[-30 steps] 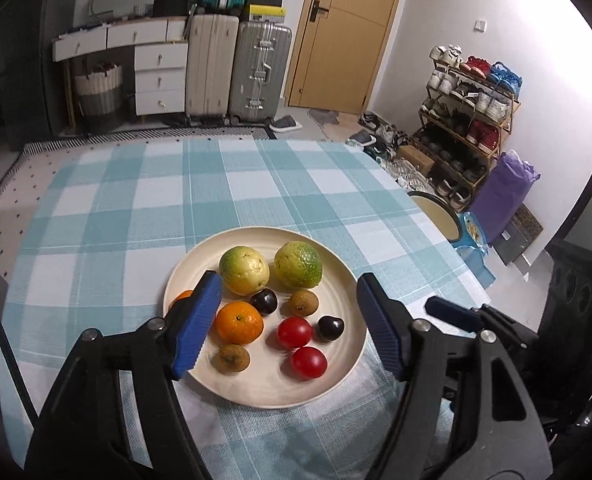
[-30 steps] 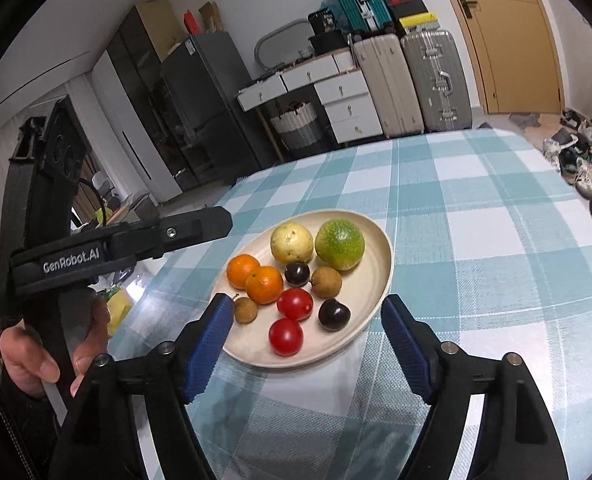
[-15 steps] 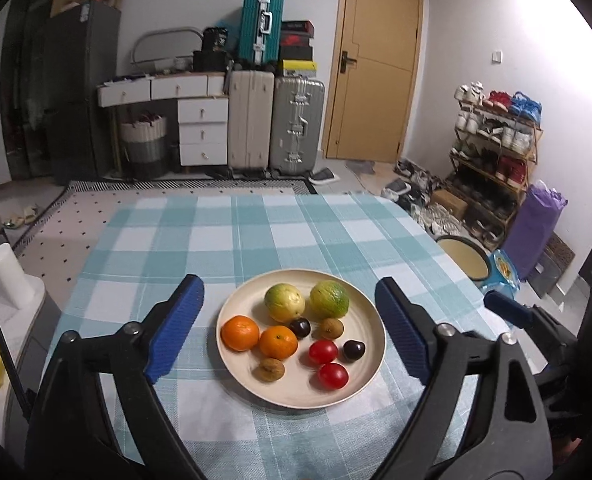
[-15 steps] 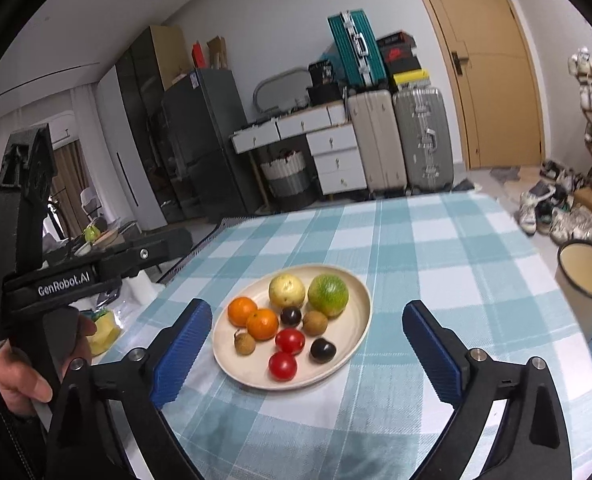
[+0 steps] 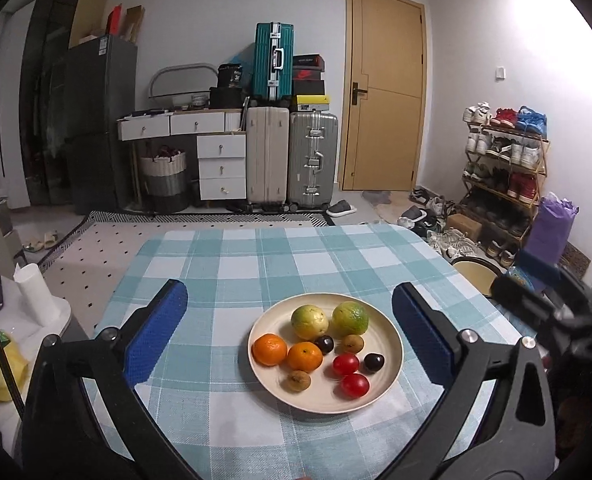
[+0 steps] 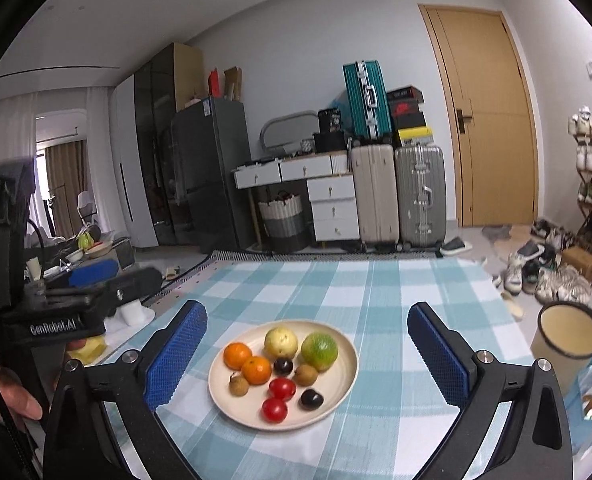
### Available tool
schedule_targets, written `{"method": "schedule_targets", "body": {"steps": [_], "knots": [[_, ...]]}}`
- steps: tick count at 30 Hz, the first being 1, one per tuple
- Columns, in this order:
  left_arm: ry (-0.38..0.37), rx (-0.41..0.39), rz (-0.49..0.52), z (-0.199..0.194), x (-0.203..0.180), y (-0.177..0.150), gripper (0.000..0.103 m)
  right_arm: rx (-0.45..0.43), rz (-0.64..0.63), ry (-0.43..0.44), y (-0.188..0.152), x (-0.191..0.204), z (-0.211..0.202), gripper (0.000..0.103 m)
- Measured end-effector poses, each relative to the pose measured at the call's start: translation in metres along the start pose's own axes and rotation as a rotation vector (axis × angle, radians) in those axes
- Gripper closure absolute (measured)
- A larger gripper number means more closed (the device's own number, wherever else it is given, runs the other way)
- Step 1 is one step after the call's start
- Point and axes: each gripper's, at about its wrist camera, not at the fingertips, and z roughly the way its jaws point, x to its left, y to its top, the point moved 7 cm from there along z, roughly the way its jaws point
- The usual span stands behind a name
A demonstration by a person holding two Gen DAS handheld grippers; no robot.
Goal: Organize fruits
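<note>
At lower centre, the plate (image 5: 391, 364) held sorted fruit.
The left gripper (image 5: 292, 336) and right gripper (image 6: 307, 356) were opening wide, empty: fruit apparently done.

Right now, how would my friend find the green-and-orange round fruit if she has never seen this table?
Look at the checked tablecloth and find the cream plate sitting on it. The green-and-orange round fruit lies at the plate's far side, beside a pale yellowish round fruit. It is one of the two biggest fruits there, and the only one with a deep green skin.
</note>
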Motion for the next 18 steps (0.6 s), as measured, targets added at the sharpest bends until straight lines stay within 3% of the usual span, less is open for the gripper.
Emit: {"method": "schedule_targets", "body": {"steps": [7, 12, 18], "knots": [[0.036, -0.067, 0.016, -0.006, 0.008, -0.002, 0.001, -0.089, -0.037, -0.030, 0.008, 0.000, -0.012, 0.000], [0.056, -0.067, -0.016, -0.002, 0.019, -0.012, 0.001, -0.099, -0.080, -0.059, 0.002, 0.001, -0.017, 0.000], [0.080, -0.133, -0.022, 0.002, 0.028, -0.027, 0.001, -0.105, -0.088, -0.076, -0.009, -0.003, -0.020, 0.000]]}}
